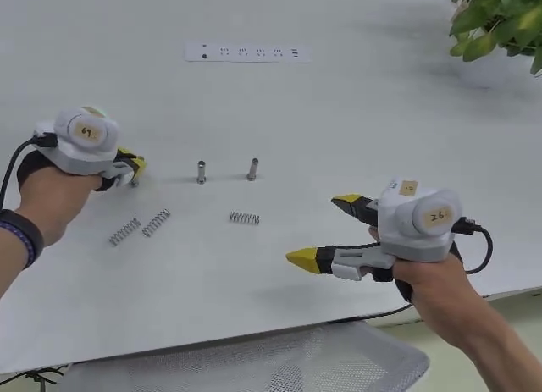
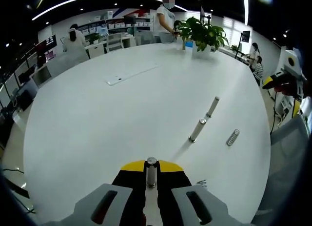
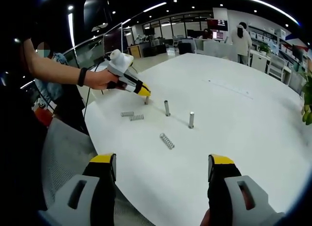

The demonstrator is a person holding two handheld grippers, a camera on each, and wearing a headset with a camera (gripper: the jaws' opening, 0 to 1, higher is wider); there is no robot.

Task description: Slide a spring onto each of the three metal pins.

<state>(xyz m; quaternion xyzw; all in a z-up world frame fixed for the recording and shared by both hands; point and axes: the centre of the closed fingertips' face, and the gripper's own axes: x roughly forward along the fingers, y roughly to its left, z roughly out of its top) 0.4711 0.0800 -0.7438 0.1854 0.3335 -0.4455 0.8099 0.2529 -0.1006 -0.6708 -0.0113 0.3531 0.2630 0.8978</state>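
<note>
Nothing is done yet: no spring sits on any pin, so all three slides look left to do. The left hand-held gripper (image 2: pixel 151 166) has its jaws closed on the left pin (image 2: pixel 151 174), which stands on the worktop (image 1: pixel 356 113). At its 3 o'clock, the middle pin (image 1: pixel 201 171) and right pin (image 1: pixel 252 168) stand bare. Toward 6 o'clock of the pins lie the left spring (image 1: pixel 124 231), middle spring (image 1: pixel 156 222) and right spring (image 1: pixel 244 218). The right hand-held gripper (image 1: pixel 318 229) hovers wide open and empty at 4 o'clock of them.
</note>
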